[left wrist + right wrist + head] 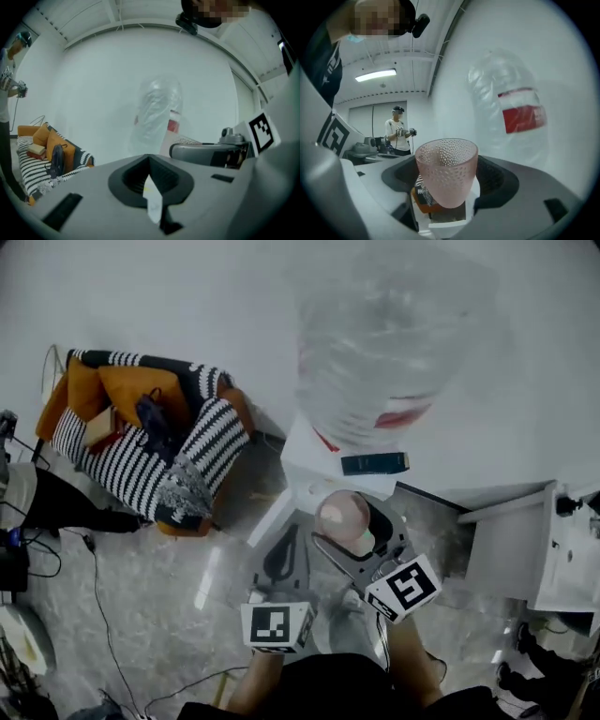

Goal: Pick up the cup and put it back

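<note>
Grey polished floor (178, 615) and what stands on it

A black-and-white striped armchair (192, 470) with orange cushions (127, 390) stands on the floor at the left, and thin black cables (97, 601) trail over the floor beside and in front of it. To its right, well apart, stands a white stand (305, 451) bearing a large clear water bottle (380, 343) with a red label. A small dark rectangle (375, 463) shows on the stand just below the bottle; box or label, it cannot be told. A white cabinet (511, 545) stands at the far right.
</note>
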A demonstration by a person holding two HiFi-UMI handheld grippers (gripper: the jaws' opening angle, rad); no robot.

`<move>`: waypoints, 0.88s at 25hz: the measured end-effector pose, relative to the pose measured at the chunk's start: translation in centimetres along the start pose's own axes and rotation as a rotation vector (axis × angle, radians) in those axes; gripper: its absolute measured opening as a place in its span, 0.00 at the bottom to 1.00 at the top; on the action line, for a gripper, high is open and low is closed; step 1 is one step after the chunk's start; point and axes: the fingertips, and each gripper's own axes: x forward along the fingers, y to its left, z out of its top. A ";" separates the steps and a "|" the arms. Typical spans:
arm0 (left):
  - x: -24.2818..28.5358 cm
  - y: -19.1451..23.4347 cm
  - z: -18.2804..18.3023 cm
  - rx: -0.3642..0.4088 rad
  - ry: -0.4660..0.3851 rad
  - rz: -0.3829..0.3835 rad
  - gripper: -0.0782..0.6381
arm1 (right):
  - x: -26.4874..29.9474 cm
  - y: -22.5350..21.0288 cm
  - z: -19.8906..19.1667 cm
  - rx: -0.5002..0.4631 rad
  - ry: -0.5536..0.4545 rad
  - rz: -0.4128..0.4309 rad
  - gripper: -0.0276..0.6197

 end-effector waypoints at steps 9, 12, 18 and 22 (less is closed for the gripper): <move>-2.5 -4.6 9.1 0.106 -0.134 -0.086 0.13 | -4.8 1.9 7.2 0.056 0.052 0.150 0.63; -3.0 -5.6 10.2 0.141 -0.140 -0.101 0.13 | -6.0 2.0 8.6 0.016 0.036 0.096 0.63; -4.2 -7.0 10.9 0.180 -0.151 -0.130 0.13 | -8.5 2.3 8.7 -0.063 0.012 -0.037 0.63; -4.6 -6.6 10.0 0.178 -0.131 -0.117 0.13 | -8.3 2.4 8.2 -0.116 0.030 -0.060 0.63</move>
